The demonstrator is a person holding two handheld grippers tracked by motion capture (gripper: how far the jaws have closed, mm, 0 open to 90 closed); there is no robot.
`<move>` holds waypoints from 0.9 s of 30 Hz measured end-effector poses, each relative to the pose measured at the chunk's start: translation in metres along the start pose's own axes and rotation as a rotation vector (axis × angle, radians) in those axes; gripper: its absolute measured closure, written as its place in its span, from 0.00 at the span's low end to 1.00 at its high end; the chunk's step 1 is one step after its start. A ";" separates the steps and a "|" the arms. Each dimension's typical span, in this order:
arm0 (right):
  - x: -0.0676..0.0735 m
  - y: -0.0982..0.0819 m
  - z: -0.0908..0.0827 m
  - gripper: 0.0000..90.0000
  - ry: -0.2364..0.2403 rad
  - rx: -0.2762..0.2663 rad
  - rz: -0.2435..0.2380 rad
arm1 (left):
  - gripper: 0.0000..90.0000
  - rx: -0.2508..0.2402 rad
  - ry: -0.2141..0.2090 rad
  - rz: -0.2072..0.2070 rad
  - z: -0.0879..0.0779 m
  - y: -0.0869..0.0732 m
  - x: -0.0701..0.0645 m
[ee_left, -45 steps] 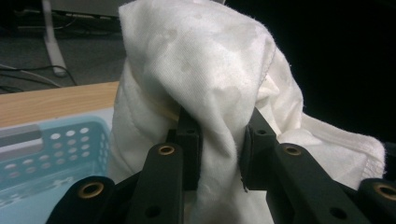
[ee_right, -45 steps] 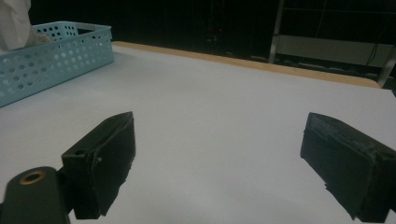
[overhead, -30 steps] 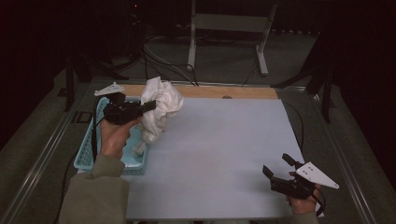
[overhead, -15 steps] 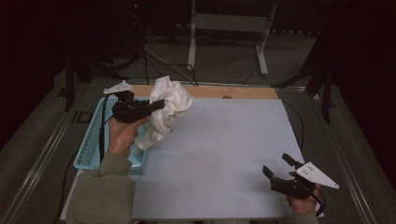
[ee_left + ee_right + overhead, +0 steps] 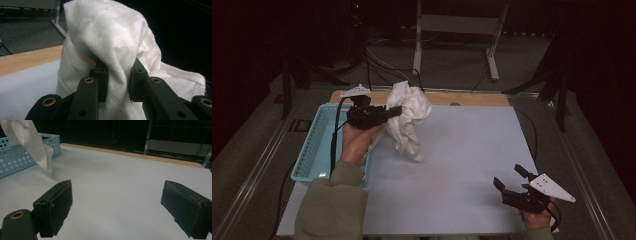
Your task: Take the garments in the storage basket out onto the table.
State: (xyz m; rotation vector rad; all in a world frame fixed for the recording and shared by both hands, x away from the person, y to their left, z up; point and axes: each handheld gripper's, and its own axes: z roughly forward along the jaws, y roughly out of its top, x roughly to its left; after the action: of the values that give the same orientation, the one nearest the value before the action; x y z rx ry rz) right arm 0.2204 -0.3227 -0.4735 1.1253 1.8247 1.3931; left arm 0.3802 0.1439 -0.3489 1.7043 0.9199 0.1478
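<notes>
1. The left gripper is clenched on a crumpled white cotton cloth; in the left gripper view its black pads pinch a fold of the cloth between them
2. The cloth hangs off the jaws above the left part of the pale blue-white table mat, its lowest tip near the mat; whether it touches I cannot tell
3. The right gripper is released, jaws wide apart with nothing between them, and sits low over the near right corner of the mat; in the right gripper view bare mat lies between its pads
4. Open room: the middle and right of the mat are bare, well apart from both hands
5. Edges: a light wooden strip borders the far side of the mat, and metal rails run along both sides
6. No readable writing or labels
7. A perforated light blue plastic basket sits just left of the mat, beside the left hand; a white metal stand and dark cables lie on the floor beyond the table
</notes>
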 end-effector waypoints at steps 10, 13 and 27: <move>0.000 0.000 0.000 0.12 0.000 0.000 0.000 | 0.83 0.012 -0.017 0.006 0.015 0.002 -0.007; -0.001 0.000 0.000 0.12 0.000 0.000 0.000 | 0.83 0.013 -0.023 0.009 0.020 0.004 -0.010; -0.002 0.000 -0.001 0.12 0.000 -0.003 0.003 | 0.83 0.027 -0.063 0.027 0.042 0.007 -0.024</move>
State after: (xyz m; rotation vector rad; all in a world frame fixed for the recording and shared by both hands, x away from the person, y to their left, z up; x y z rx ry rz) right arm 0.2206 -0.3245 -0.4730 1.1267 1.8208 1.3969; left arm 0.3896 0.0958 -0.3490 1.7375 0.8561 0.0990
